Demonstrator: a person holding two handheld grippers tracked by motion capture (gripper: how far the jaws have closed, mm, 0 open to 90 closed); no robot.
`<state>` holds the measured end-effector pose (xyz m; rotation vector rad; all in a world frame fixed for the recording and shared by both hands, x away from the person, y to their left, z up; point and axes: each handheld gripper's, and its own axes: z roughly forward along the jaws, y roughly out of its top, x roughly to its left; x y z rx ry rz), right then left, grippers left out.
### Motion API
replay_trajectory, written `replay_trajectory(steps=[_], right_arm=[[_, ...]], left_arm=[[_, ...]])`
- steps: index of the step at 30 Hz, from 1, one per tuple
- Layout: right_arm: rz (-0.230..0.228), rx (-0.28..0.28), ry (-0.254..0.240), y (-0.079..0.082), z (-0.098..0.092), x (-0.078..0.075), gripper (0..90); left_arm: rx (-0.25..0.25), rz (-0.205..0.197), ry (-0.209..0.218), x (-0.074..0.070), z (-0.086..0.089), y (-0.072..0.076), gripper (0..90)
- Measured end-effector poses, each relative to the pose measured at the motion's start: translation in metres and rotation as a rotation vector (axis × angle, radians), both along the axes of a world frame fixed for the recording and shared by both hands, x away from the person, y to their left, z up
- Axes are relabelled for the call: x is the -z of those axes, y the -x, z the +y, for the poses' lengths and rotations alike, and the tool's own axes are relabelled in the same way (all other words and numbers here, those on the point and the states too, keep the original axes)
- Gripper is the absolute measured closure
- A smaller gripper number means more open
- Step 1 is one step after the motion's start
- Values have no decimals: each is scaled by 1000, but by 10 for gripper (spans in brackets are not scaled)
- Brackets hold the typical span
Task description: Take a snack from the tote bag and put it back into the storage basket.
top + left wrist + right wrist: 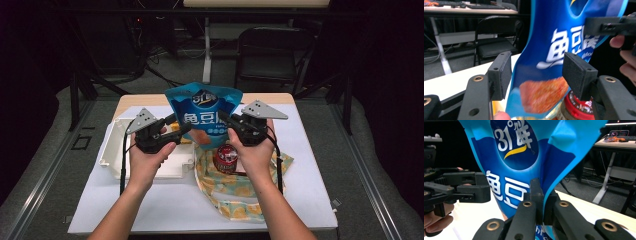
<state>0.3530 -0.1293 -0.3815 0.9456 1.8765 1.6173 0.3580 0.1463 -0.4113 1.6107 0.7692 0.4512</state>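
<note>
1. a white table (310, 200) carries the scene; every place below is given from the blue snack bag (202, 117) held up over its middle, well clear of the tabletop.
2. below and left of the bag lies a white tray (112, 150); directly under it a yellow patterned cloth (235, 192) spreads toward the person.
3. the bag stands upright, long axis vertical, printed face to the person, its lower end tapering down.
4. on the cloth just under the bag's lower end sits a red-lidded jar (226, 157).
5. the right gripper (226, 120) is on the bag's right edge, jaws pressed together on the film there; by this grip alone the bag looks to hang.
6. the left gripper (181, 131) is at the bag's left lower edge, jaws apart; in the left gripper view the bag (554, 62) passes between them with neither pad pressing on it.
7. judgement: the coming move turns on this: the bag lies straight ahead inside the left jaws, so closing them would catch its lower edge.
</note>
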Motion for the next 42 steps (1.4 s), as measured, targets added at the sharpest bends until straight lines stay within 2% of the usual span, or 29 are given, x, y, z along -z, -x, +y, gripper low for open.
replay_trajectory(steps=[4,10,12,14,18,21,24,28,32,36,42], right_arm=[[6,0,-19,0,0,1,900],[-1,-12,11,3,5,2,900],[-2,-14,10,4,8,3,900],[1,-18,14,5,11,5,900],[-16,-9,53,9,21,6,900],[-17,-15,46,9,22,7,900],[-31,-20,54,12,25,8,899],[-51,-43,52,13,27,7,869],[-65,-64,50,14,28,9,807],[-75,-80,42,14,31,9,690],[-80,-89,67,17,35,11,517]], left_arm=[[-14,-3,2,-4,-3,0,426],[-18,-21,12,-10,-6,4,453],[-31,-29,-2,-12,-8,6,480],[-35,-30,6,-13,-10,7,515],[-57,-17,-20,-16,-13,8,672],[-76,6,-36,-18,-13,9,813],[-83,19,-20,-20,-12,10,877],[-79,14,7,-22,-5,11,896],[-71,19,35,-24,3,11,899],[-81,18,52,-24,11,11,899],[-102,16,57,-24,27,12,899]])
